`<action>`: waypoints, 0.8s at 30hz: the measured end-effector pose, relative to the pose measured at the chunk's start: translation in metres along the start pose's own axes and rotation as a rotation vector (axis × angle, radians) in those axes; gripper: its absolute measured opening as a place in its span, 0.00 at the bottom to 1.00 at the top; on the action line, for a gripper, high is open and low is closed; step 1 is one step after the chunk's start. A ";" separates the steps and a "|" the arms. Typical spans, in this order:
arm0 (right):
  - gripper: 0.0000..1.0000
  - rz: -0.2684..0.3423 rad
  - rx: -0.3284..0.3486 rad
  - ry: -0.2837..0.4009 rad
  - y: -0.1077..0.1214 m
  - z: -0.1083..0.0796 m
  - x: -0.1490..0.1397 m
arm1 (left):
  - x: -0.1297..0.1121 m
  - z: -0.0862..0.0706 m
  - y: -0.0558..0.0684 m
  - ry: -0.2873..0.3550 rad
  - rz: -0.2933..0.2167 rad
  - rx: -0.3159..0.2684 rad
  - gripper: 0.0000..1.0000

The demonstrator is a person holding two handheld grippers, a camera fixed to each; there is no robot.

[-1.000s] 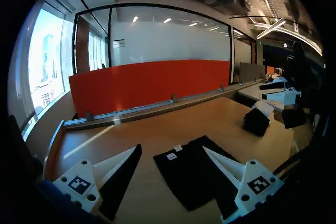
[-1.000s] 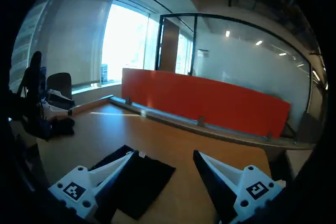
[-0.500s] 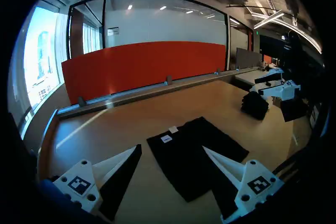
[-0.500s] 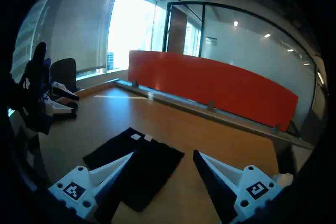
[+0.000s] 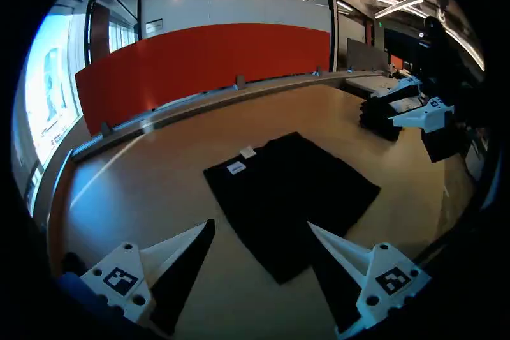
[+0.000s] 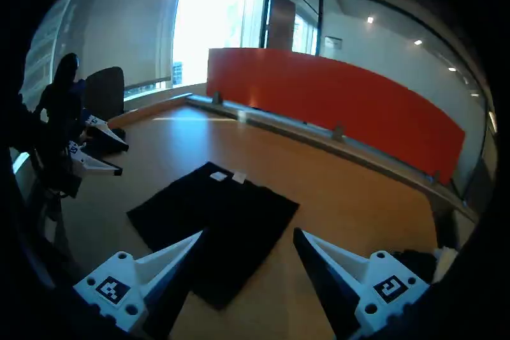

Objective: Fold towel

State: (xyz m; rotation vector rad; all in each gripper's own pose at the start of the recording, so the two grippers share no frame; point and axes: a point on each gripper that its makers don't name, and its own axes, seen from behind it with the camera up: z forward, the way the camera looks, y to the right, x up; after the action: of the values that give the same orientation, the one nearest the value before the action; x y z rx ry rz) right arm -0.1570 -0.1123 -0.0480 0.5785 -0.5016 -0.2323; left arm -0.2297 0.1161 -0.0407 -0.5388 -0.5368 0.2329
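A black towel [image 5: 290, 196] lies flat on the wooden table [image 5: 146, 193], with two small white tags near its far edge. My left gripper [image 5: 258, 238] hovers above the towel's near edge, open, nothing between its fingers. In the left gripper view the right gripper [image 5: 414, 107] shows at the far right, open. In the right gripper view the same towel [image 6: 213, 215] lies ahead, and my right gripper [image 6: 248, 244] hangs open over its near edge. The left gripper [image 6: 95, 148] appears at the far left there, held by a person.
An orange divider panel [image 5: 204, 62] runs along the table's far side, with a rail at its foot. A stack of dark folded cloth [image 5: 379, 117] sits at the right of the table. A dark chair [image 6: 105, 91] stands by the window.
Both grippers have tilted down and come closer over the table, so the towel now sits fuller and more central in each view. Both stay open.
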 end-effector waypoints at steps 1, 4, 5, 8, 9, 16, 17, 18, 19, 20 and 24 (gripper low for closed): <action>1.00 -0.004 0.004 -0.009 -0.002 0.002 -0.005 | -0.005 0.003 0.001 -0.010 0.003 -0.003 0.96; 1.00 -0.011 0.016 -0.034 -0.007 0.008 -0.019 | -0.020 0.011 0.004 -0.039 0.012 -0.012 0.96; 1.00 -0.013 0.020 -0.042 -0.009 0.010 -0.024 | -0.025 0.013 0.005 -0.048 0.015 -0.015 0.96; 1.00 -0.010 0.032 -0.068 -0.014 0.017 -0.038 | -0.038 0.021 0.007 -0.073 0.020 -0.021 0.96; 1.00 -0.009 0.035 -0.077 -0.015 0.020 -0.043 | -0.043 0.023 0.007 -0.082 0.020 -0.022 0.96; 1.00 -0.009 0.065 -0.134 -0.029 0.031 -0.076 | -0.071 0.035 0.015 -0.141 0.032 -0.046 0.96; 1.00 -0.010 0.070 -0.142 -0.031 0.032 -0.080 | -0.075 0.036 0.016 -0.149 0.035 -0.051 0.96; 1.00 -0.011 0.076 -0.150 -0.033 0.033 -0.085 | -0.079 0.038 0.018 -0.158 0.038 -0.058 0.96; 1.00 -0.012 0.082 -0.156 -0.035 0.034 -0.088 | -0.082 0.039 0.020 -0.165 0.040 -0.063 0.96; 1.00 -0.012 0.087 -0.162 -0.036 0.034 -0.092 | -0.086 0.040 0.022 -0.173 0.042 -0.068 0.96; 1.00 -0.012 0.099 -0.194 -0.040 0.037 -0.109 | -0.097 0.044 0.029 -0.201 0.051 -0.089 0.96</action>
State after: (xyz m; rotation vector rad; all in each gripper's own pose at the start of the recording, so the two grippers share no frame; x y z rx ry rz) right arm -0.2716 -0.1243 -0.0860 0.6592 -0.7003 -0.2779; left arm -0.3368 0.1254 -0.0652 -0.6195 -0.7320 0.3150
